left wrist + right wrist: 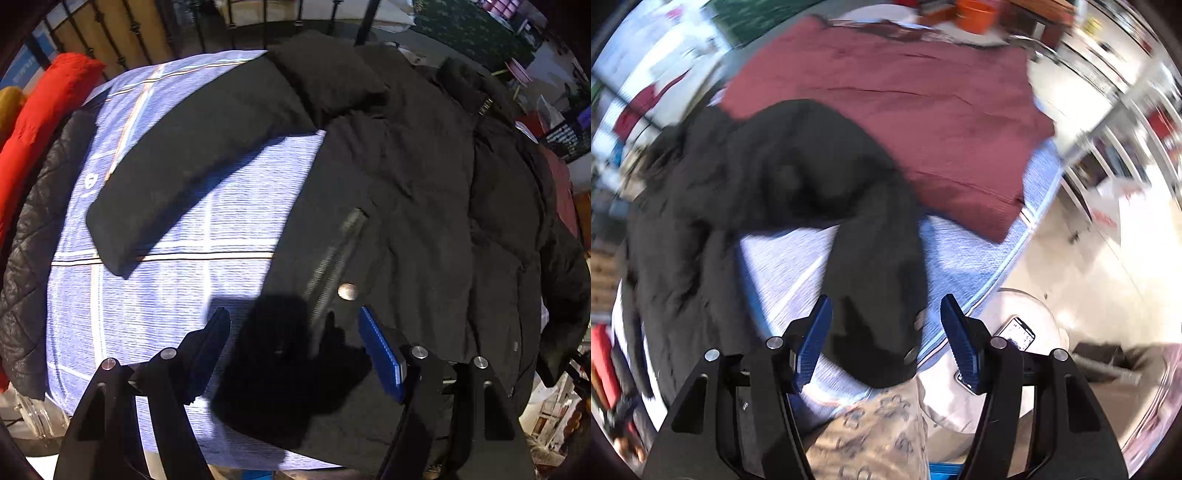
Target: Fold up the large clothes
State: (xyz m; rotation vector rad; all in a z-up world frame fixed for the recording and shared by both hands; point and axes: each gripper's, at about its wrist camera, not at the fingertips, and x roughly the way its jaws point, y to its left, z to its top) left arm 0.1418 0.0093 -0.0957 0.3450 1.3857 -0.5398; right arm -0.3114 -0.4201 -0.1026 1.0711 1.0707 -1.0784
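Two tools in view, both pointing steeply down over a surface covered by a blue checked cloth point(155, 206).

Left wrist view, left to right: a red garment point(40, 122) at the far left edge, a quilted dark jacket point(29, 266) just beside it, then bare blue cloth. The black puffer jacket point(424, 192) lies flat across the middle and right of the cloth, one sleeve point(177, 177) stretched out to the left over the checks. Left tool point(295, 328): jaws spread, nothing pinched, above the jacket's lower edge near a metal snap point(348, 291).

Right wrist view (blurred), left to right: jacket body, then its other sleeve point(875, 280) running down toward the camera. Right tool point(886, 314): jaws spread, the cuff lying between them, pads clear of it. A maroon cloth point(923, 122) lies beyond, upper right.
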